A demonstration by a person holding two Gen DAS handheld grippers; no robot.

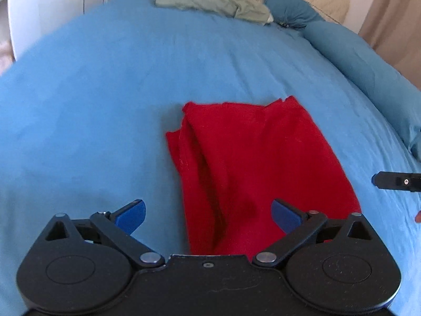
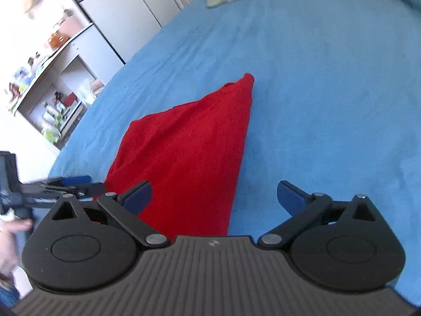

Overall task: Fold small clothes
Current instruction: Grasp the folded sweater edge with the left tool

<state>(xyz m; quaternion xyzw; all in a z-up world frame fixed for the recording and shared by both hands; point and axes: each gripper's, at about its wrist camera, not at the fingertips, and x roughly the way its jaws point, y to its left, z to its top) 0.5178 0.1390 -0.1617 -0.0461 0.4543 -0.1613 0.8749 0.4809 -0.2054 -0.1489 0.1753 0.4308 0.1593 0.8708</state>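
The red garment (image 1: 252, 168) lies on the bed (image 1: 105, 105), long axis running straight ahead of the left claw (image 1: 209, 214); the right claw (image 2: 214, 197) sits nearer its right edge; both gape wide, holding nothing.

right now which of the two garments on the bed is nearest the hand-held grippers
The red garment, lying just ahead of both open grippers. The pale green garment lies far off beside the pillows.

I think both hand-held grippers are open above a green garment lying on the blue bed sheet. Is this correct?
Not quite: the garment is red, not green, as the left wrist view shows. The rest holds: the left hand-held gripper and right hand-held gripper are open above it on the blue bed sheet.
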